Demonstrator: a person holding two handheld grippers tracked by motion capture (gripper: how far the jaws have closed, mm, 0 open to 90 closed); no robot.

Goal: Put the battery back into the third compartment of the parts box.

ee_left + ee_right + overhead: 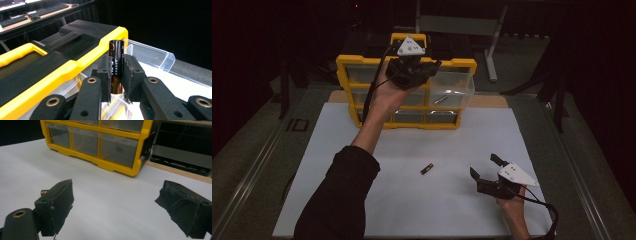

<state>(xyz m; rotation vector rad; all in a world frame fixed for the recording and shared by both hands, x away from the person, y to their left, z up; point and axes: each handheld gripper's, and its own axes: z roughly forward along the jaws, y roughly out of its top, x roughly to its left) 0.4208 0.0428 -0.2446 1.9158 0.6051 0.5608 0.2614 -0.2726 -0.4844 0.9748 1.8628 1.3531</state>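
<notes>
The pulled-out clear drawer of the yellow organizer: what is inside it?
One battery lies inside the clear drawer. The left hand-held gripper, holding another battery, covers the drawer's left part, so that part cannot be checked.

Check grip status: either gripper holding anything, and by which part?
Left gripper holds a black battery upright, jaws clamped on its lower half, above the open drawer. Right gripper is open and holds nothing.

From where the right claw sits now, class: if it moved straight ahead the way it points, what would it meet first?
Probably the battery lying on the white sheet: the open right claw points leftward across the sheet toward it. In the right gripper view the battery's tip peeks past one claw finger, so it might pass just beside it.
</notes>
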